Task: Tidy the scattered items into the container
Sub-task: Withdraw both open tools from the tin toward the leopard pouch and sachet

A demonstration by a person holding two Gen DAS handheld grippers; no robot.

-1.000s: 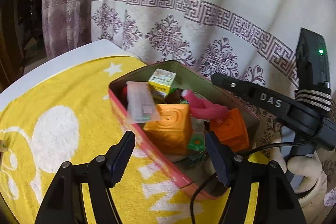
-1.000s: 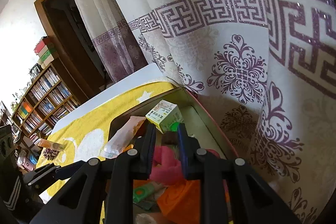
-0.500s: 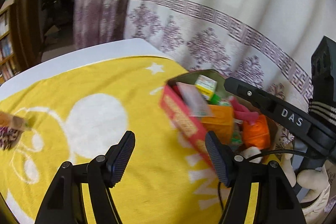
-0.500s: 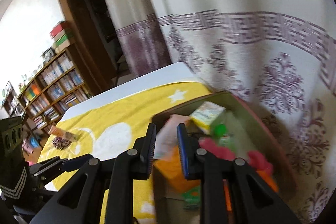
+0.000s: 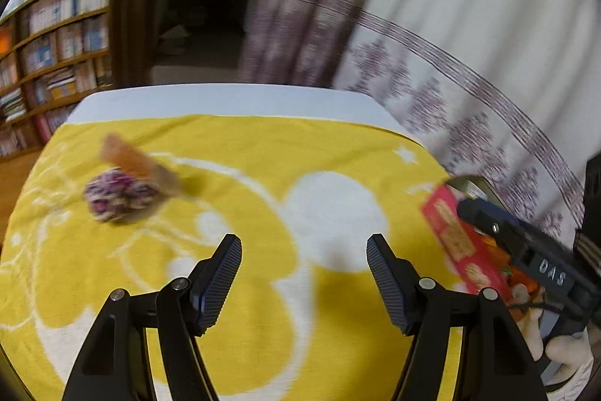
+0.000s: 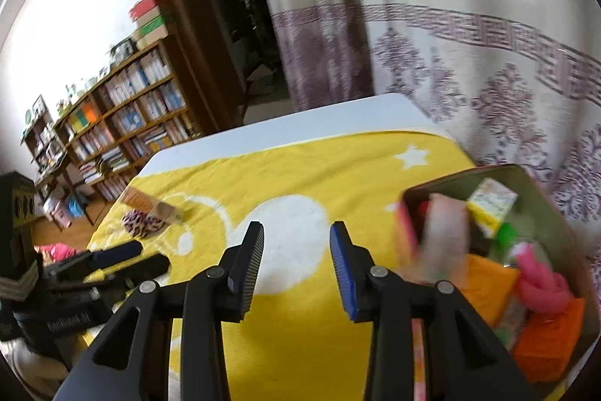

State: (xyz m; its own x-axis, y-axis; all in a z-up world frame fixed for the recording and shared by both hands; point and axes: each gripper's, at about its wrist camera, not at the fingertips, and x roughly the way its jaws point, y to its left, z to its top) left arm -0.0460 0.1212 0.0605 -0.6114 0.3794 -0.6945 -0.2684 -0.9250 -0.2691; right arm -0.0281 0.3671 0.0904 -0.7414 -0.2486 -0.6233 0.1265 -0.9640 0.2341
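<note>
The left gripper [image 5: 303, 275] stands wide open and empty. The right gripper [image 6: 296, 262], whose jaws have just been opening, holds nothing. The red tin [image 6: 541, 183] sits full at the right of the yellow towel [image 5: 244, 153]. Far left lie a leopard-print scrunchie [image 5: 118, 196] touching an orange packet [image 5: 139, 164]. A grab might catch both, or snag the towel.
</note>
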